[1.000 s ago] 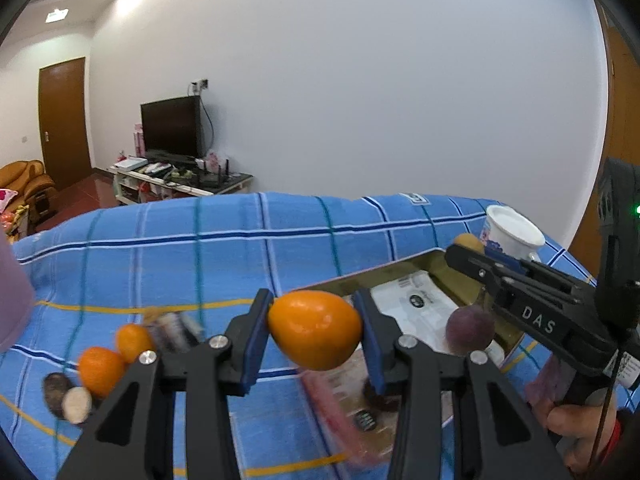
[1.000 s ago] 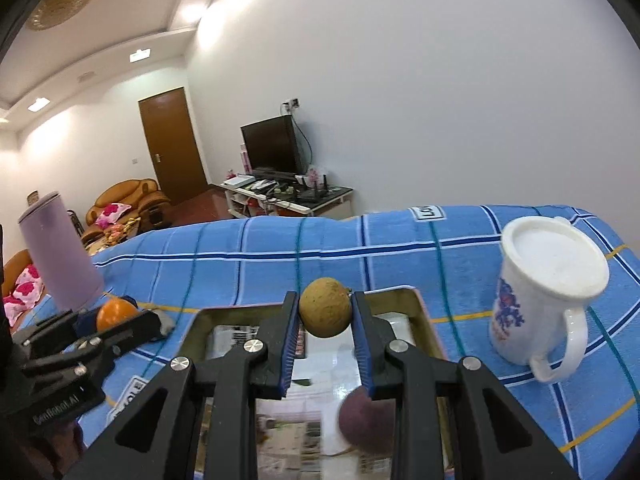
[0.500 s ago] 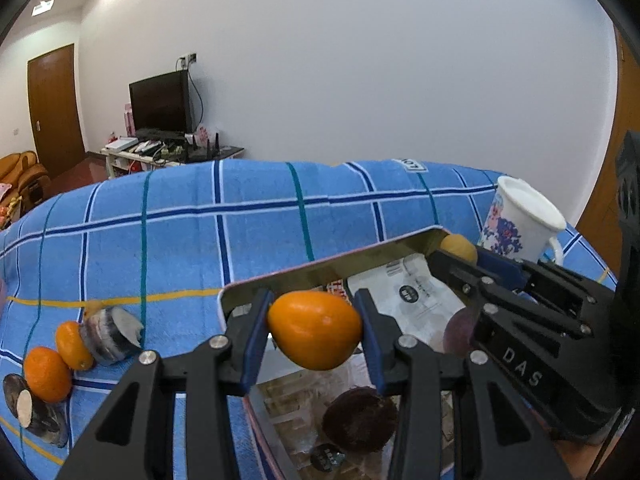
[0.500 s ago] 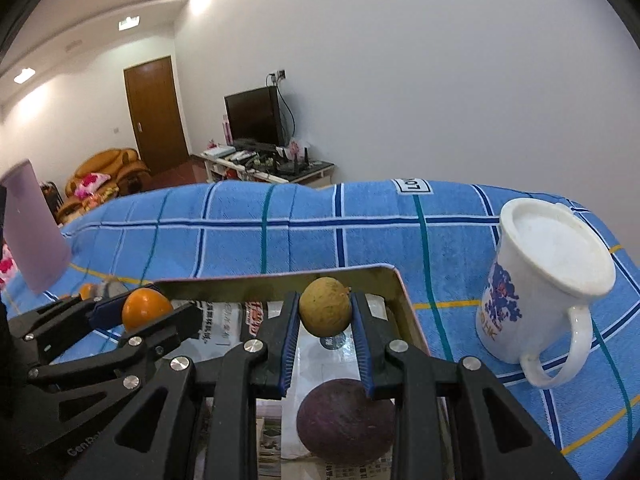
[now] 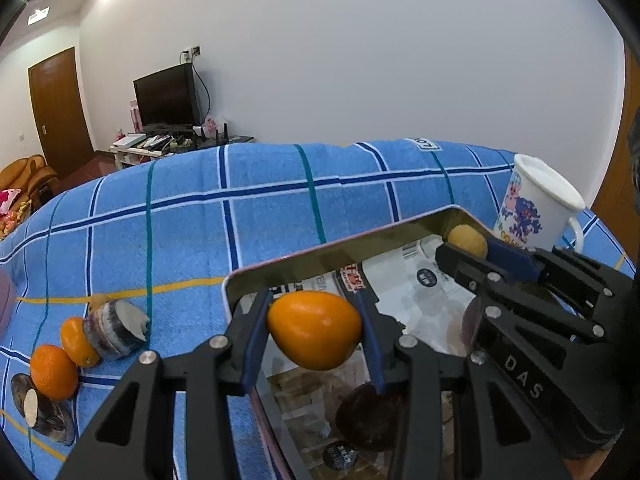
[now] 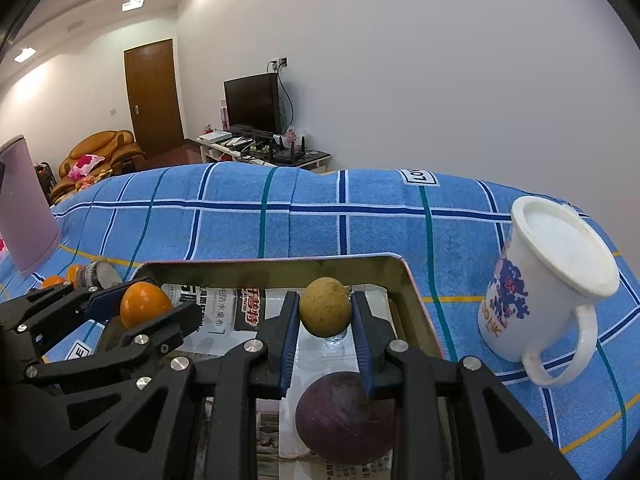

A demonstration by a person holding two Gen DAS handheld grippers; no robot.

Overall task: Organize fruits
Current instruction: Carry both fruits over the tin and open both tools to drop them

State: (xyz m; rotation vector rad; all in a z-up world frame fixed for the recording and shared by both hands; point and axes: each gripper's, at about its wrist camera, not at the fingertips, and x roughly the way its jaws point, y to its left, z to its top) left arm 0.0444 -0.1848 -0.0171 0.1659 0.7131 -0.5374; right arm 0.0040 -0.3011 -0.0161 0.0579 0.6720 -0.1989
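now, in the left wrist view, the left gripper (image 5: 316,332) pinches an orange (image 5: 314,330) between its blue pads, long axis lying across the jaws, hanging over the near left part of the tray (image 5: 304,258); the tray floor is straight below, so a downward move should land it. two more oranges (image 5: 54,372) lie on the cloth (image 5: 192,232) far left with three cut dark pieces, and a dark fruit (image 5: 370,416) sits in the tray below. the right gripper (image 5: 480,250) shows at right, clamped on a tan fruit (image 5: 467,241). in the right wrist view, the right gripper (image 6: 325,314) squeezes that tan fruit (image 6: 325,312) over the tray's far right corner, above the lining and beyond one purple fruit (image 6: 347,418). one mug (image 6: 548,284) stands right of the tray, well apart.
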